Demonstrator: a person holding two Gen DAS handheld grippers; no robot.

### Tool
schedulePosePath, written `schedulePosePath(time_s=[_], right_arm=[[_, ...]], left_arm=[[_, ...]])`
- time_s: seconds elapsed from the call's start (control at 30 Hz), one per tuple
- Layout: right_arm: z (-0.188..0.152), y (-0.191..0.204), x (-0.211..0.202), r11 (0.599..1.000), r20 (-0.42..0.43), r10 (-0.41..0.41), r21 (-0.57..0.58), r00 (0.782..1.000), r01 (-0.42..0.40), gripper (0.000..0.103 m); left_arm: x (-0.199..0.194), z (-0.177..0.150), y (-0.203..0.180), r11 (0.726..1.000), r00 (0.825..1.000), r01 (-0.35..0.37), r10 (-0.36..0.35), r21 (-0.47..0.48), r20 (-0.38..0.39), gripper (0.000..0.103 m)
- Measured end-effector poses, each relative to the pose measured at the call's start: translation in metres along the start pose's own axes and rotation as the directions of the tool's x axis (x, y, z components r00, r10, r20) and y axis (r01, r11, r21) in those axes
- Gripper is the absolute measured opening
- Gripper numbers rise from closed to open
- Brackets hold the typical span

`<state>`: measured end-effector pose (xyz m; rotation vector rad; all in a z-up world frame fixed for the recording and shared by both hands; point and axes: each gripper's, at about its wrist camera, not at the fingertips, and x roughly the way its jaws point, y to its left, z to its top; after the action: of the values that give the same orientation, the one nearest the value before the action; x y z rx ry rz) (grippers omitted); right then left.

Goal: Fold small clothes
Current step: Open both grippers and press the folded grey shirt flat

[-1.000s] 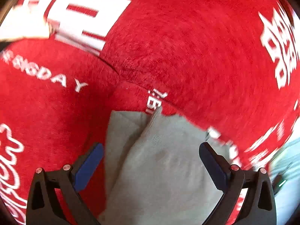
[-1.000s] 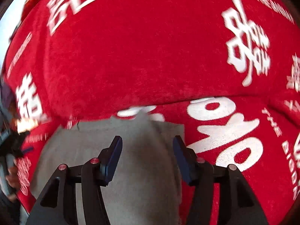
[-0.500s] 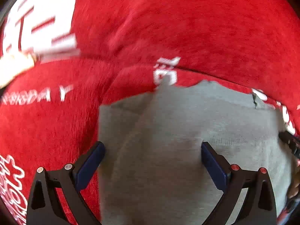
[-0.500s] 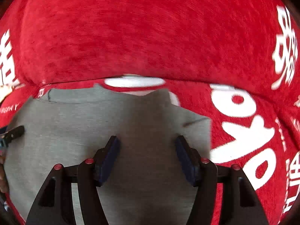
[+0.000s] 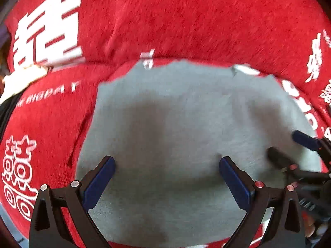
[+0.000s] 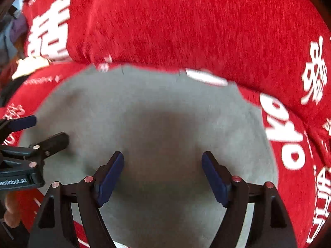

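Observation:
A small grey garment [image 5: 186, 124] lies spread flat on a red plush cover with white lettering [image 5: 186, 16]. It also shows in the right wrist view [image 6: 161, 113]. My left gripper [image 5: 166, 165] is open and empty, hovering over the garment's near part. My right gripper [image 6: 162, 161] is open and empty over the same garment. The right gripper shows at the right edge of the left wrist view [image 5: 289, 144]. The left gripper shows at the left edge of the right wrist view [image 6: 41, 132]. The garment's near edge is hidden below the fingers.
The red cover [image 6: 186, 20] rises in a padded fold behind the garment. A pale cream object [image 5: 22, 78] lies on the cover at the far left, also seen in the right wrist view [image 6: 31, 65]. Clutter shows beyond the cover's left edge [image 6: 12, 31].
Both grippers have pulled back and up, so more of the garment shows. It now lies spread wide and flat; the left fold seen earlier is gone. The right jaws have opened wider.

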<state>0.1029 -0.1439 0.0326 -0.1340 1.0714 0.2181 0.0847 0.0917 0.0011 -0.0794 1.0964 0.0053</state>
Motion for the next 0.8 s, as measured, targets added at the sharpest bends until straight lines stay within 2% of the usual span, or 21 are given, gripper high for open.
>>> schedulePosePath(time_s=[0.13,0.2,0.27,0.33,0.37,0.4,0.47,0.57,0.67,0.73,0.8], right_arm=[[-0.014,-0.06,-0.011,0.991,0.022,0.003,0.134,1.0,-0.006,0.08],[-0.023,-0.081,-0.02,0.987,0.025,0.022,0.157,0.999,-0.025,0.079],[-0.029,-0.092,-0.028,0.986,0.028,0.023,0.163,0.999,-0.027,0.079],[-0.033,-0.095,-0.036,0.98,-0.01,-0.079,0.185,0.997,0.08,0.08],[-0.036,-0.093,-0.042,0.976,-0.009,-0.085,0.198,0.996,0.085,0.08],[-0.041,-0.089,-0.05,0.976,0.014,-0.052,0.213,0.999,0.048,0.08],[-0.05,-0.07,-0.061,0.976,0.052,0.001,0.217,0.999,-0.013,0.08],[-0.062,-0.019,-0.062,0.992,0.06,0.044,0.112,0.997,-0.05,0.08],[-0.073,0.025,-0.047,1.0,0.039,0.018,-0.015,0.999,-0.017,0.08],[-0.075,0.026,-0.038,1.0,0.039,-0.001,-0.029,0.999,0.002,0.08],[-0.079,0.009,-0.04,0.999,0.055,0.028,0.015,0.998,-0.028,0.08]], left_arm=[[0.005,-0.004,0.03,0.999,1.0,0.021,-0.021,-0.029,0.0,0.102],[0.004,-0.01,0.043,0.999,1.0,-0.006,0.005,-0.035,-0.01,0.102],[0.007,-0.014,0.053,0.998,0.999,0.002,-0.005,-0.064,-0.034,0.102],[0.004,-0.02,0.064,0.99,0.998,-0.004,-0.006,-0.14,-0.065,0.102],[-0.001,-0.024,0.066,0.985,0.998,-0.015,0.005,-0.169,-0.062,0.102],[-0.01,-0.032,0.063,0.983,0.999,-0.009,0.0,-0.185,-0.05,0.102],[-0.024,-0.043,0.048,0.986,0.999,0.031,-0.036,-0.164,-0.025,0.102],[-0.037,-0.065,0.001,1.0,1.0,0.01,-0.01,-0.018,0.028,0.102],[-0.029,-0.074,-0.018,0.999,1.0,0.002,-0.002,0.04,0.003,0.102],[-0.019,-0.076,-0.012,1.0,1.0,0.004,-0.004,0.014,-0.007,0.102],[-0.02,-0.078,0.002,1.0,1.0,0.015,-0.015,-0.023,0.015,0.102]])
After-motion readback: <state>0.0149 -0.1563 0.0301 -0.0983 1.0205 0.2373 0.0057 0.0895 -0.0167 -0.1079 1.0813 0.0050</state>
